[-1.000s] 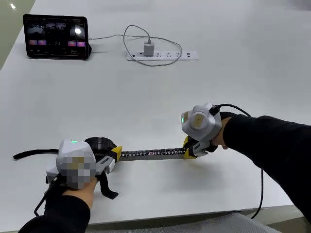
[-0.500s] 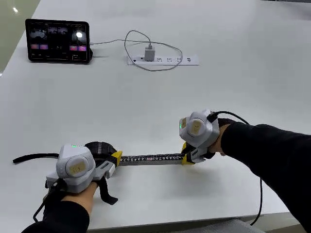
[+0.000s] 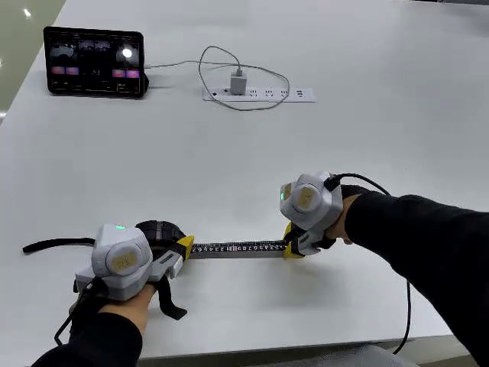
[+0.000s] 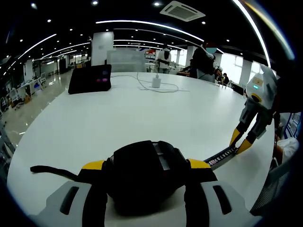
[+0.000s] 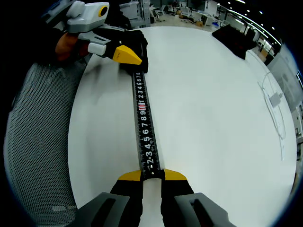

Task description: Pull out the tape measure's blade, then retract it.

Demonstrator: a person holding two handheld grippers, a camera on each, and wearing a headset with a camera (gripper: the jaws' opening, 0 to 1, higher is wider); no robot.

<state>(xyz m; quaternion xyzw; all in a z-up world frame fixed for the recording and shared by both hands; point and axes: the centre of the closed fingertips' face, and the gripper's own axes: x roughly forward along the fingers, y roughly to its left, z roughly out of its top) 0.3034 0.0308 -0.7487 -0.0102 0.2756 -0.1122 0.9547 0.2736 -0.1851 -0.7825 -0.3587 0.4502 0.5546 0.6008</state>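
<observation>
Jaws grip case (image 3: 160,231), blade (image 3: 237,248) tip — lying flat, left-right

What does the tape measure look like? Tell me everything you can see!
The tape measure has a round black case that looks like rubbery plastic. It lies on the white table near the front edge. The left tool has its yellow-tipped jaws shut around the case. A dark blade with pale numbers and one red mark is pulled out flat along the table to the right. The right tool pinches the blade's end between its yellow tips.
</observation>
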